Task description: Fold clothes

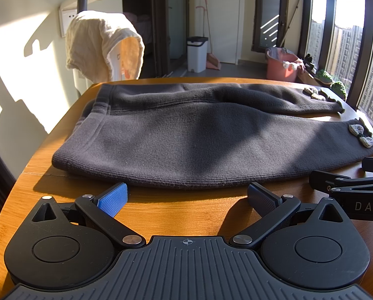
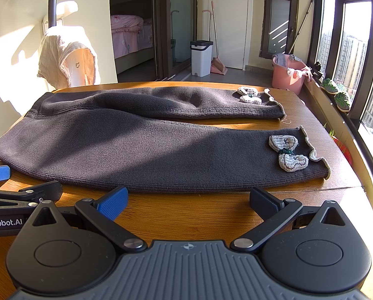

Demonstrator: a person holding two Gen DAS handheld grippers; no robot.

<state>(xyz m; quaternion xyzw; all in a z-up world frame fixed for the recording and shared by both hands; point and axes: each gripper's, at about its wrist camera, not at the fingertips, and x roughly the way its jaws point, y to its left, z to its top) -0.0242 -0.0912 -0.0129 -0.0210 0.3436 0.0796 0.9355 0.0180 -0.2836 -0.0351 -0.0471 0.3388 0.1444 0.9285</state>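
The grey knit trousers (image 2: 141, 145) are spread flat across the wooden table (image 2: 186, 215), legs parted, ready for folding; both the left gripper (image 1: 187, 196) and right gripper (image 2: 188, 197) are held apart just before the near hem

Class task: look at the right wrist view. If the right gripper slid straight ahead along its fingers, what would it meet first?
Most likely the near edge of the dark knitted trousers on the wooden table. The right gripper is open, with only bare tabletop between it and the fabric, though its height above the table is unclear.
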